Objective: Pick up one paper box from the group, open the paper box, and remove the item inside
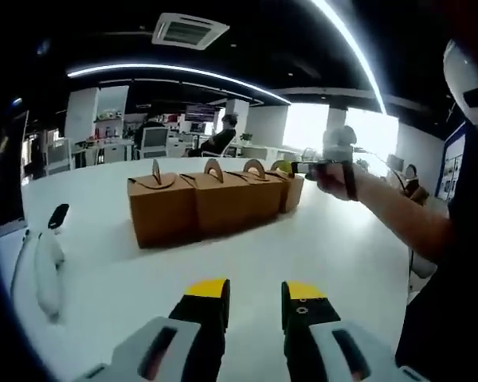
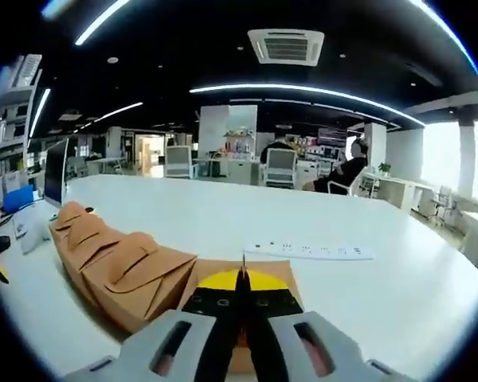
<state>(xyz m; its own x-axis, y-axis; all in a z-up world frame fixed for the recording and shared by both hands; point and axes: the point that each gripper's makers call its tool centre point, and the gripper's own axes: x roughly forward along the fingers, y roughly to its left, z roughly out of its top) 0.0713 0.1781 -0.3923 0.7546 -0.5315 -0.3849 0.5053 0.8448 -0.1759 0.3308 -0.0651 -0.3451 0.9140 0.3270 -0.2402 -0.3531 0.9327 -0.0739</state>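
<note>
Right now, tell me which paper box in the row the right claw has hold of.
The end box farthest from the left claw: the right claw is shut on its handle; the other boxes stand untouched.

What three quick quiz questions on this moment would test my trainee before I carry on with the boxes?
1. True or false: the right gripper is closed on a handle of the end paper box.
2. How many paper boxes stand in the row on the white table?
3. The left gripper is: A) open, holding nothing; B) shut on a box; C) resting on the power strip.

Key: 1 true; 2 four; 3 A.
</note>
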